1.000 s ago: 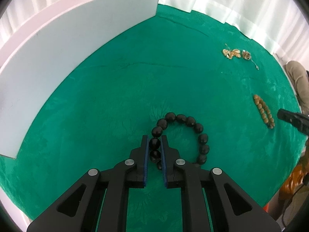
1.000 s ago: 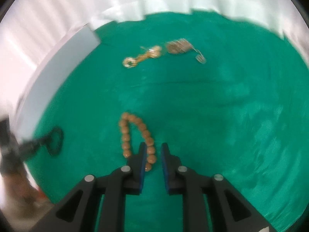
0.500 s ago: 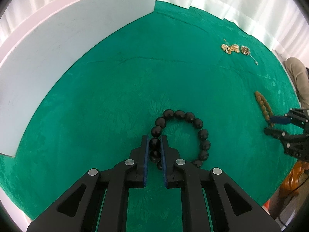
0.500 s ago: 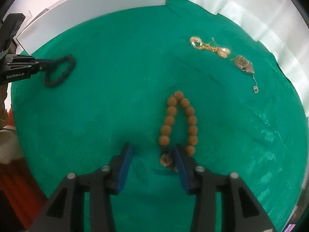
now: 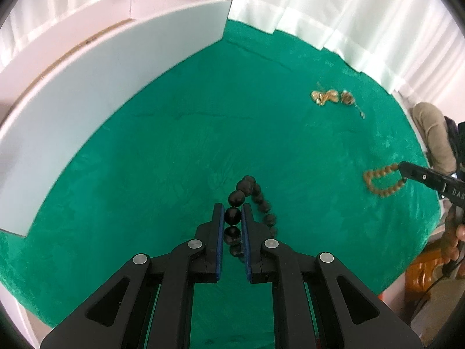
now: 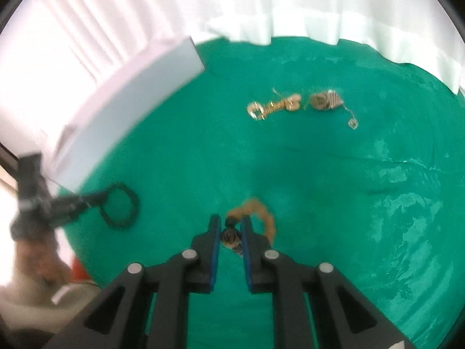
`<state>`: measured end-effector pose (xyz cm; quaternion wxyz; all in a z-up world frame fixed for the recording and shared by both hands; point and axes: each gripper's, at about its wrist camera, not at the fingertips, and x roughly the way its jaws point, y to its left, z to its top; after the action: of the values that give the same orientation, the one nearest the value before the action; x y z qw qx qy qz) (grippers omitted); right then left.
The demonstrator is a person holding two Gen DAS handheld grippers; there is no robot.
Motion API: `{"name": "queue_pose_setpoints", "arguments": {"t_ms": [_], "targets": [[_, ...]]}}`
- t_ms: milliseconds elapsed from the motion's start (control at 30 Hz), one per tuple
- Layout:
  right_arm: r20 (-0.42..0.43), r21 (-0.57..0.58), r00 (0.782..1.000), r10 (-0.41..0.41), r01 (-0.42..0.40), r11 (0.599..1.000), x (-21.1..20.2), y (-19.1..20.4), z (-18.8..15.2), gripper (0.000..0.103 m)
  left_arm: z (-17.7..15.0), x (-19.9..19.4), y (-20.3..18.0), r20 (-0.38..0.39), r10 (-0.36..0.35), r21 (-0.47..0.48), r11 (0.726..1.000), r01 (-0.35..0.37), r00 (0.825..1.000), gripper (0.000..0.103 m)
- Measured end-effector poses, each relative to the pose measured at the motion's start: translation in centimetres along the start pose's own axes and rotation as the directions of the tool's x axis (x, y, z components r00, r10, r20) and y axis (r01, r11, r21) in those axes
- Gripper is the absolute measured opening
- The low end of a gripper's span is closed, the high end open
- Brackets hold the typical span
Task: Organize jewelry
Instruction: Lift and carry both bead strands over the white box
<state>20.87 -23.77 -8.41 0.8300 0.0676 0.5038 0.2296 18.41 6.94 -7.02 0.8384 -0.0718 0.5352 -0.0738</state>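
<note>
My left gripper [image 5: 232, 213] is shut on a black bead bracelet [image 5: 252, 196] and holds it lifted, the loop hanging over the green cloth [image 5: 180, 151]. My right gripper [image 6: 231, 225] is shut on a brown bead bracelet [image 6: 261, 212], which hangs blurred from its pads. The brown bracelet [image 5: 383, 181] and the right gripper [image 5: 407, 171] show at the right edge of the left wrist view. The left gripper [image 6: 101, 197] with the black bracelet [image 6: 120, 206] shows at the left of the right wrist view. Gold jewelry pieces [image 6: 274, 106] and a chained pendant [image 6: 325, 100] lie at the back.
A white board [image 5: 110, 93] stands along the cloth's left side and also shows in the right wrist view [image 6: 128, 99]. White curtains [image 5: 348, 20] hang behind. The gold pieces [image 5: 324, 96] lie at the far right in the left wrist view. A wooden object [image 5: 421, 270] sits past the right edge.
My left gripper has lifted the black bracelet off the cloth, so its loop now hangs narrow. My right gripper has shut on the brown bracelet and raised it.
</note>
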Motion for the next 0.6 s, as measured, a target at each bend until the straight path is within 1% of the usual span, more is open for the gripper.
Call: {"name": "queue_pose_setpoints", "arguments": {"t_ms": [100, 167, 233, 467, 600], "targets": [[0.028, -0.007, 1.0, 0.013, -0.013, 1.0, -0.8, 1.0, 0.9, 0.014, 0.0, -1.1, -0.5, 0.02, 0.023, 0.013, 1.0, -0.023, 1.0, 0.01], [0.037, -0.006, 0.999, 0.028, -0.028, 1.0, -1.4, 1.3, 1.3, 0.014, 0.0, -1.8, -0.7, 0.03, 0.027, 0.015, 1.0, -0.028, 0.999, 0.01], [0.048, -0.021, 0.998, 0.033, -0.032, 0.999, -1.7, 2.5, 1.5, 0.014, 0.0, -2.5, -0.9, 0.04, 0.032, 0.016, 0.999, -0.033, 0.999, 0.01], [0.075, -0.083, 0.995, 0.067, -0.061, 0.995, -2.0, 5.7, 2.4, 0.014, 0.1, -5.2, -1.1, 0.088, 0.066, 0.021, 0.997, -0.068, 0.994, 0.01], [0.072, -0.112, 0.994, 0.087, -0.079, 0.991, -1.6, 7.1, 3.0, 0.014, 0.3, -6.7, -1.0, 0.111, 0.077, 0.018, 0.997, -0.079, 0.991, 0.01]]}}
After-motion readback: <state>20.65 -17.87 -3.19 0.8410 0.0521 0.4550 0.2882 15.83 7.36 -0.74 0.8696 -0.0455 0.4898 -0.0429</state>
